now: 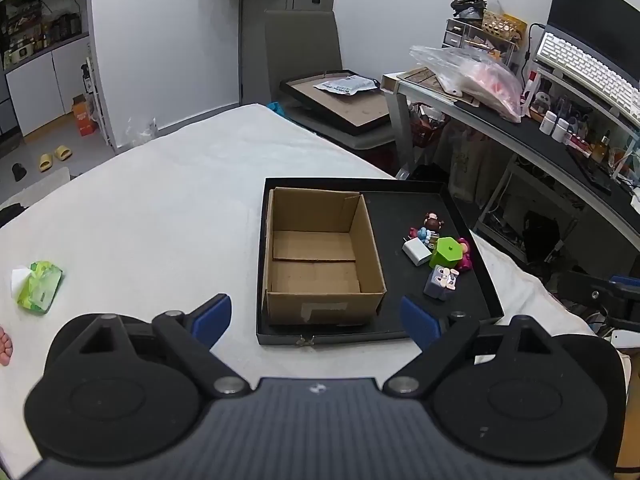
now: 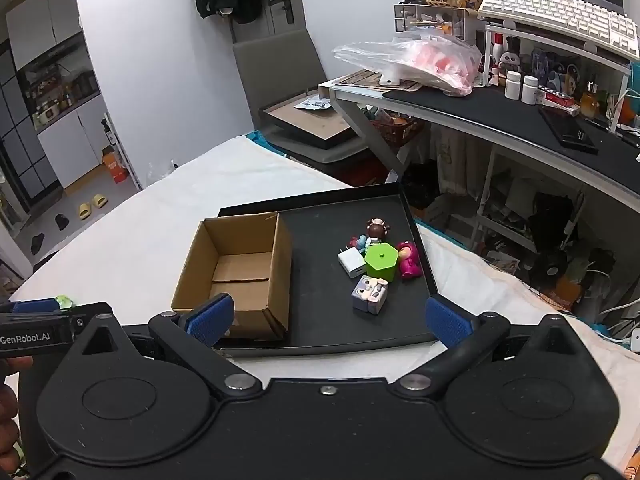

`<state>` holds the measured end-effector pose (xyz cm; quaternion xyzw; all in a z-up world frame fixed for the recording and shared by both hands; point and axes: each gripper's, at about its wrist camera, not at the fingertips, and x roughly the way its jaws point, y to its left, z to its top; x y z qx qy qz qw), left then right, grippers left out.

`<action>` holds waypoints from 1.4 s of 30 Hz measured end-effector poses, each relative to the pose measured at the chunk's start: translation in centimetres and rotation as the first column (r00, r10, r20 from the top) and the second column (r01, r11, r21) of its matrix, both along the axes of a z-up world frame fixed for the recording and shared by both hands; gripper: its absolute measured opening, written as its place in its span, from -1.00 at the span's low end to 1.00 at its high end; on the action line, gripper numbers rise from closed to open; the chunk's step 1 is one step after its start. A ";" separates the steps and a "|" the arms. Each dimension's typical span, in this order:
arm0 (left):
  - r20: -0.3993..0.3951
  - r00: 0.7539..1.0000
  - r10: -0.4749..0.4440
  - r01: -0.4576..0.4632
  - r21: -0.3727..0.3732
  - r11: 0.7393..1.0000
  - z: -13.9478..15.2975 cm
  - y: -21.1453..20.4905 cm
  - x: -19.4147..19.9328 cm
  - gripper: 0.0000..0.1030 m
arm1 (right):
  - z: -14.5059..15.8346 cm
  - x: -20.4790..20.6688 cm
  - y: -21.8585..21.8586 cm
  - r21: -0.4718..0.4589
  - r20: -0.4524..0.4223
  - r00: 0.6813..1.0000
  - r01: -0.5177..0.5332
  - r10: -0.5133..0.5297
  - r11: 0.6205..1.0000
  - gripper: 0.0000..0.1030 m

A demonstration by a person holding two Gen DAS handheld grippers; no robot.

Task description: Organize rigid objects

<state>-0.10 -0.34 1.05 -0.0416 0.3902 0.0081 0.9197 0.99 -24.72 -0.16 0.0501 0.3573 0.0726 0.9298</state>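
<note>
Far left, at about nine o'clock from the left tongs [image 1: 316, 320], a green tissue pack [image 1: 39, 287] lies alone on the white bed [image 1: 160, 208], well apart from the work. The left tongs hang spread wide with nothing between the blue pads [image 1: 212, 318]. Straight ahead at twelve o'clock stands the open cardboard box [image 1: 320, 256], empty, filling the left half of the black tray [image 1: 472, 280].

Moving right, the cluster of small rigid things sits on the tray's bare right half, beside the box but apart from it: a white charger [image 2: 352, 263], a green hexagonal block [image 2: 382, 261] touching it, a grey cube [image 2: 370, 293] just nearer, a pink figure [image 2: 409, 264] at the block's three o'clock, and a brown-haired figurine [image 2: 376, 232] behind, at twelve.

The right tongs [image 2: 330, 320] are likewise fully parted and empty. The cluster lies at about twelve to one o'clock from them, the grey cube closest; from the left tongs it lies off at two o'clock. The right hand looks better placed for the first pick, probably the cube, which has no marked long axis. The drop point then lies toward ten o'clock.
</note>
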 end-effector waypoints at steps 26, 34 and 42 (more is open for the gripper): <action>0.013 1.000 -0.011 0.011 -0.013 1.000 0.2 -0.2 -0.4 0.76 | 0.2 -0.1 0.0 -0.021 -0.010 1.000 0.001 -0.001 1.000 1.00; 0.011 1.000 -0.007 0.008 -0.017 1.000 0.0 0.1 -0.4 0.76 | -0.1 0.0 0.1 -0.025 -0.019 1.000 -0.008 0.007 1.000 1.00; 0.012 1.000 -0.005 0.006 -0.020 1.000 -0.1 0.1 -0.5 0.76 | -0.1 -0.1 0.2 -0.026 -0.018 1.000 -0.017 0.017 1.000 1.00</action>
